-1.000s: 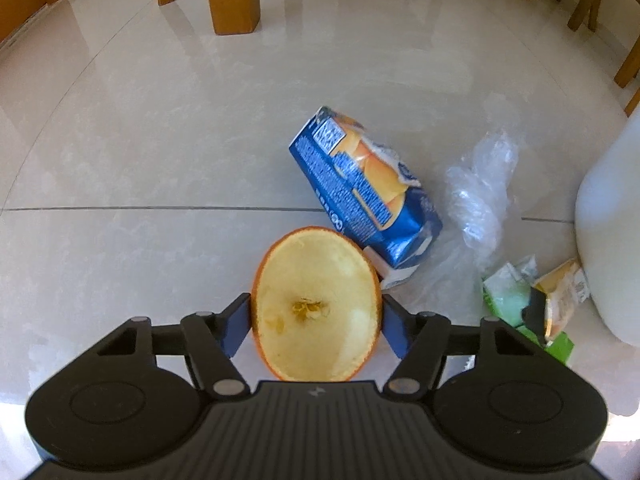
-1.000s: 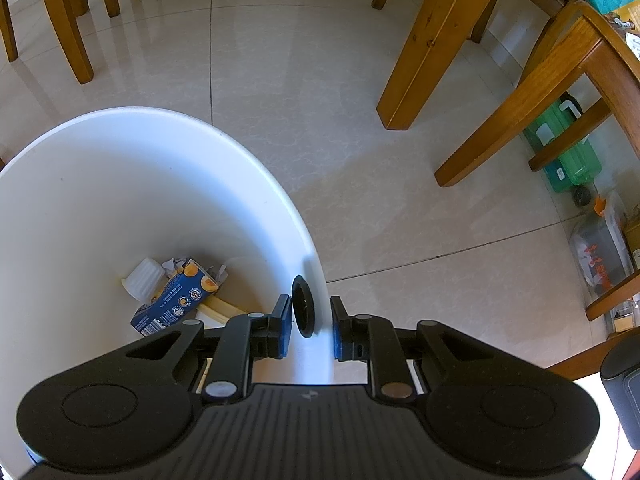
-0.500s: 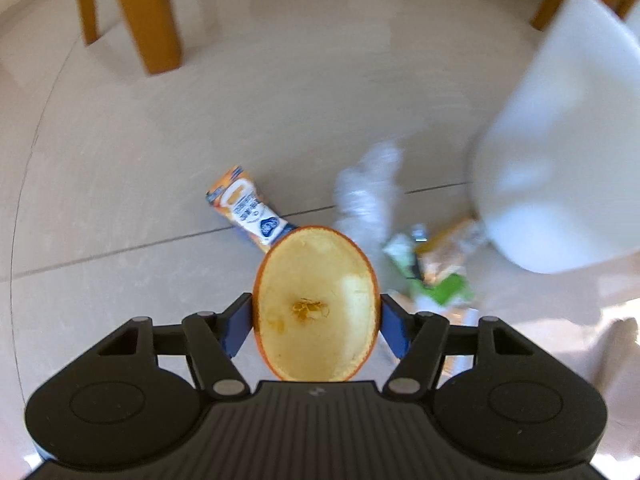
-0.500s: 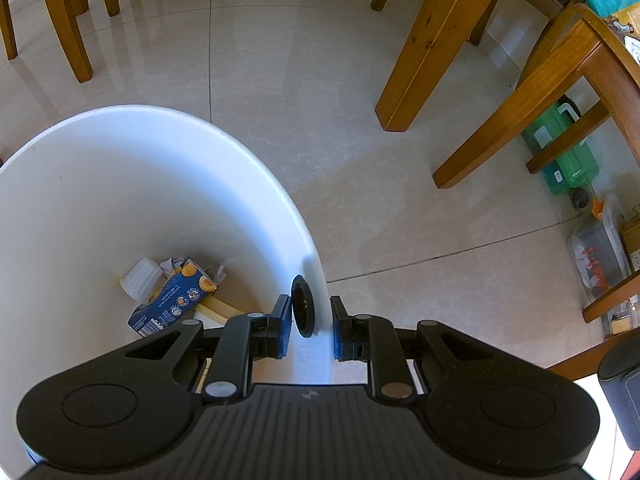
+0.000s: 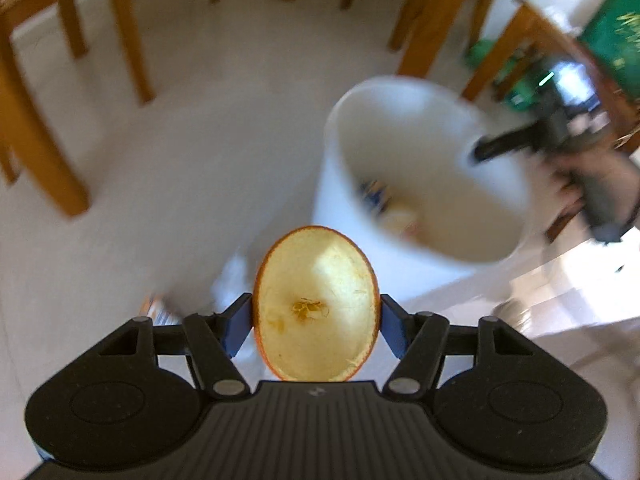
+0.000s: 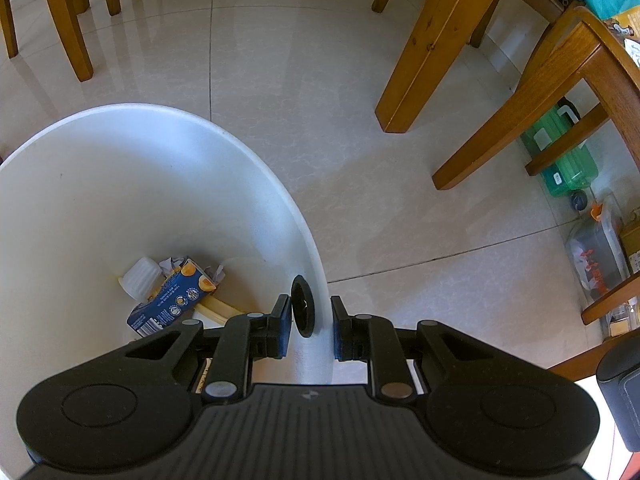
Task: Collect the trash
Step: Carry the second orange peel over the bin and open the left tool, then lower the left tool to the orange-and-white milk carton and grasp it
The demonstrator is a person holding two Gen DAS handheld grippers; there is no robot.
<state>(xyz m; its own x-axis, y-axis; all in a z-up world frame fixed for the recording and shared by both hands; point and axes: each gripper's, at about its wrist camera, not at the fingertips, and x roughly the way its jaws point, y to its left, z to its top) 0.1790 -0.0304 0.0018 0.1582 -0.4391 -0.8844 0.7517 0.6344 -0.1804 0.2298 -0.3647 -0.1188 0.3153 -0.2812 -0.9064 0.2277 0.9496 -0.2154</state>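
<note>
So my left gripper (image 5: pixel 316 320) has its jaws clamped on a hollowed-out orange peel half (image 5: pixel 316 304), up in the air just in front of the white bin (image 6: pixel 120 208). My right gripper (image 6: pixel 308 320) is pinching the bin's wall at the rim. Down inside the bin there's a blue juice carton (image 6: pixel 172 300), a little white cup (image 6: pixel 140 278) and some crumpled paper (image 6: pixel 172 262).

Left claw (image 5: pixel 316 320) clamps an orange peel (image 5: pixel 316 304); right claw (image 6: pixel 310 324) grips a bin wall (image 6: pixel 316 280).
</note>
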